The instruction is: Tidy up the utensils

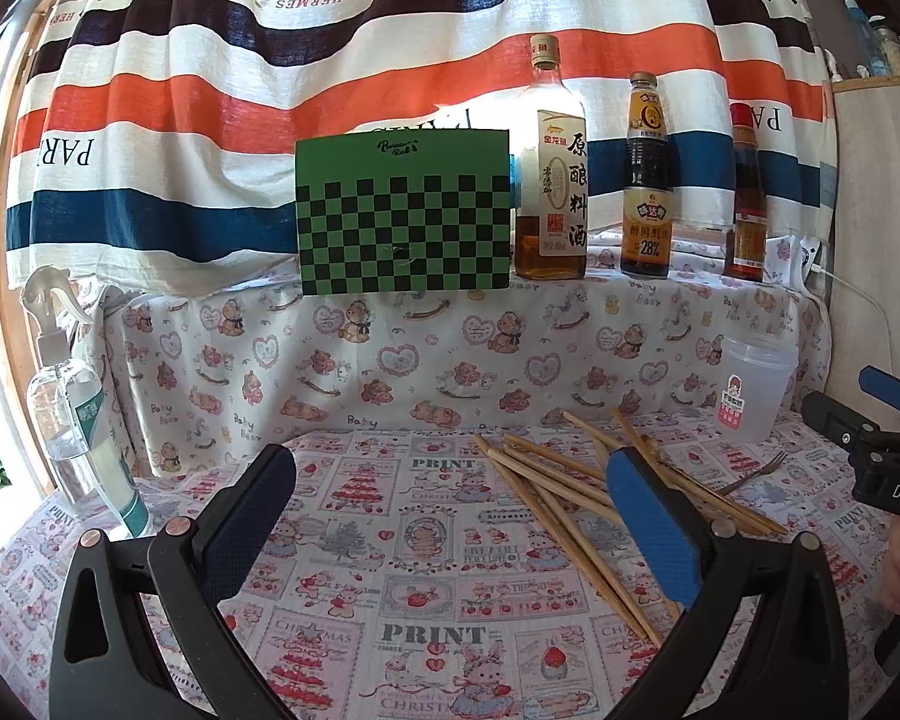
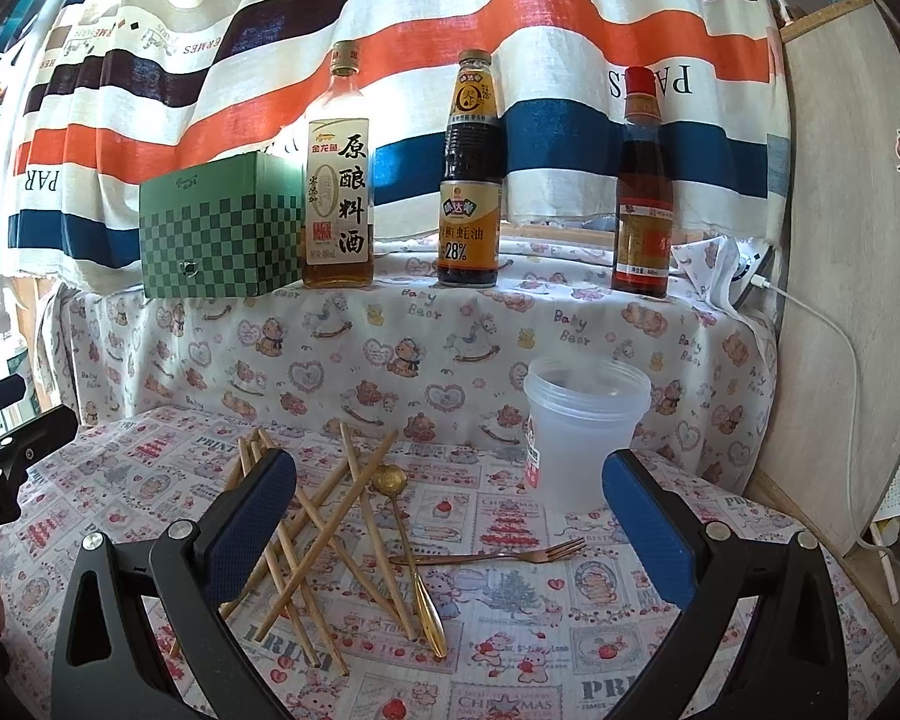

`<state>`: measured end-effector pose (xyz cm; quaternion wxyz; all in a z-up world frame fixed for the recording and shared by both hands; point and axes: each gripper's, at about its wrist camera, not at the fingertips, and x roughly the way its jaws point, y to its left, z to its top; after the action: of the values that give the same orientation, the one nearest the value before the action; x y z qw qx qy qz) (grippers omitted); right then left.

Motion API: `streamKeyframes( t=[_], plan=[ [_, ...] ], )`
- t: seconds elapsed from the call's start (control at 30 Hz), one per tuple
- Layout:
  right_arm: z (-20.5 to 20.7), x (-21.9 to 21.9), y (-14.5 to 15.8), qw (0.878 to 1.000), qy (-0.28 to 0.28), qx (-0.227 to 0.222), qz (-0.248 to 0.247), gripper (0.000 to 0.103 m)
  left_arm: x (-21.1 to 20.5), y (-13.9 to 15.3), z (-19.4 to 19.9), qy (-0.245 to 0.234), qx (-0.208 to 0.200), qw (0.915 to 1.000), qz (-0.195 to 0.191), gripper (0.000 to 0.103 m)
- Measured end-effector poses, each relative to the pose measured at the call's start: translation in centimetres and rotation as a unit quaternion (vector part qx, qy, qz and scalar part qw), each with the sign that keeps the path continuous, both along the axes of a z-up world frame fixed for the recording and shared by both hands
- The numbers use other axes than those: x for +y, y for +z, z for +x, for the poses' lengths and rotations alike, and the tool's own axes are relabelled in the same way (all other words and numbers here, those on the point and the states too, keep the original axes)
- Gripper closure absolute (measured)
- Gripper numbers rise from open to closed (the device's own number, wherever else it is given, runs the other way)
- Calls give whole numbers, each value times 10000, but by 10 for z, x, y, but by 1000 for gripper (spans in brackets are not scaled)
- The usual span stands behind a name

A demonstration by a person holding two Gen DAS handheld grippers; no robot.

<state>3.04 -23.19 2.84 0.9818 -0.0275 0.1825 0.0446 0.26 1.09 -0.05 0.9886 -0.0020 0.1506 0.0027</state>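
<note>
Right gripper (image 2: 450, 540) spread wide, holding nothing, hovering low over the cloth. Just ahead between its fingers: gold spoon (image 2: 417, 564) and fork (image 2: 498, 556). Chopsticks (image 2: 324, 540) are heaped crisscross ahead-left, some passing under the left finger. Risk: pinching one stick from that tangle likely drags or flips its neighbours, and thin round sticks may roll out of the pads. The spoon overlaps a stick, so it could scatter too. Plastic cup (image 2: 582, 432), ahead-right, looks light; a bump from the right finger could tip it. Left gripper (image 1: 450, 540) also released, empty, level, with chopsticks (image 1: 576, 492) ahead-right of it. Sauce bottles stand far behind on the ledge.
</note>
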Motion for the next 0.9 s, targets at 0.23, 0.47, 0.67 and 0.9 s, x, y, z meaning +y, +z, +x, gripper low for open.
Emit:
streamKeyframes(
  t=[0.23,0.47,0.67,0.9],
  plan=[
    [3,-4,-1,9997,80,94,200,0,2,0,0,0,2,10000,-3,0],
    [1,-1,-1,10000,-28,53,74,0,3,-1,1,2,-2,10000,-3,0],
    [2,-2,-2,9999,-47,98,88,0,8,-1,1,-24,-27,10000,-6,0],
    [3,1,-3,9999,47,136,73,0,3,0,-5,17,-122,9998,164,0]
  ],
)
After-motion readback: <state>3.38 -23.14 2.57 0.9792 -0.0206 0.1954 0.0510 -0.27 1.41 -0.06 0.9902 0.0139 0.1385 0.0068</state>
